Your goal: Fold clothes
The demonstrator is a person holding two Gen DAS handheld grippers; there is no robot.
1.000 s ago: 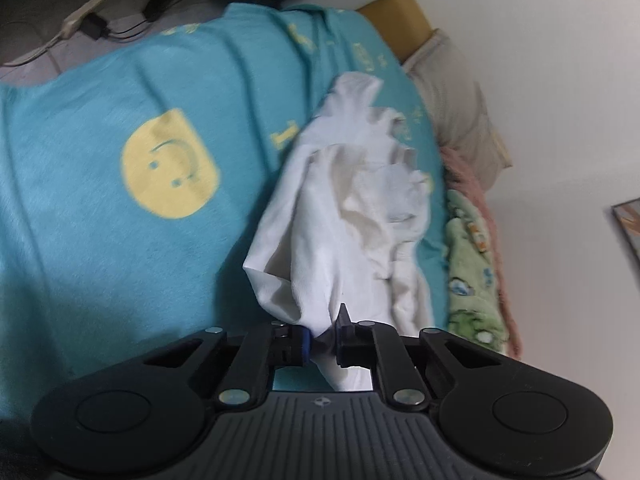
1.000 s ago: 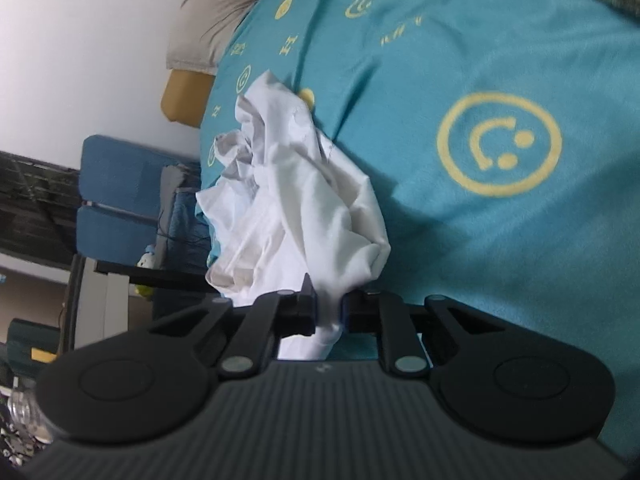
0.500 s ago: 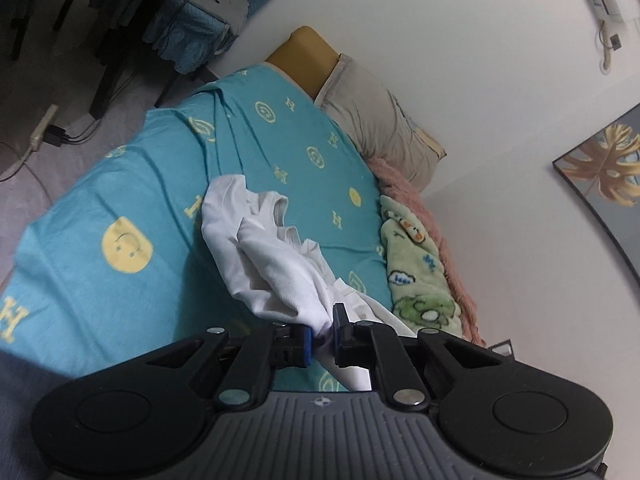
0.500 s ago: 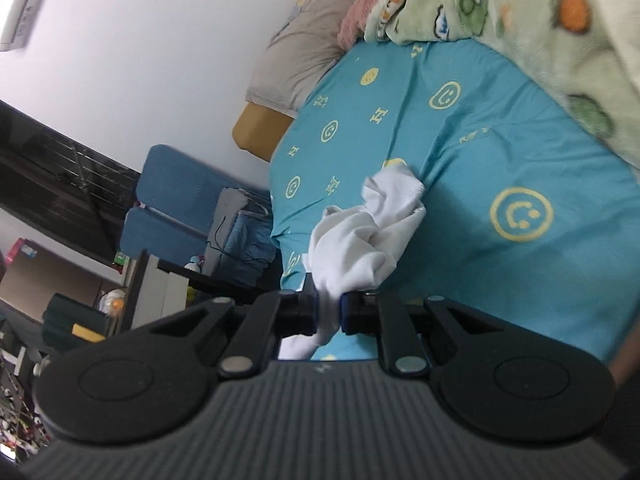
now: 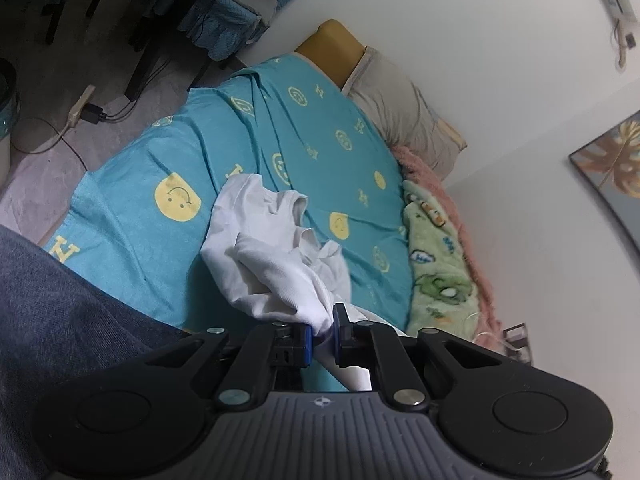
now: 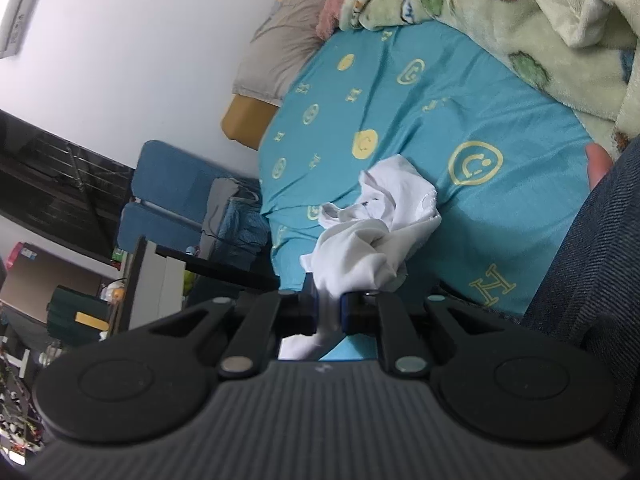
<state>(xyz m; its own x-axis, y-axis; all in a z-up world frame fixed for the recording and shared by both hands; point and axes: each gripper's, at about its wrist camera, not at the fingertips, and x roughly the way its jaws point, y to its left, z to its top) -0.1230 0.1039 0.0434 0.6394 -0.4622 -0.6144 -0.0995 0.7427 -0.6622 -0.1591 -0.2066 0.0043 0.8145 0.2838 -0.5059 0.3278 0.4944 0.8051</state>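
Your left tongs [image 5: 322,334] are pinched narrow on a fold of the white shirt [image 5: 276,256], and your right tongs [image 6: 329,312] are pinched narrow on another part of the same shirt [image 6: 376,240]. The shirt hangs bunched from both grips, with its far end trailing toward the blue bedsheet [image 5: 132,216]; you cannot tell from either view whether that end touches the bed.

The relation that matters: the shirt runs straight forward and away from both tongs, its long axis pointing up the bed toward the pillow [image 5: 404,112]. Both tongs hold the near end, so neither is nearer the free end.

The cloth is thin, soft cotton, limp and heavily crumpled, with a rounded neck opening showing in the left view. It will likely sag and twist rather than hold shape, so spreading your 2 tongs apart should open it flat over the smooth sheet, well clear of the fluffy green blanket [image 6: 472,12] at the wall side.
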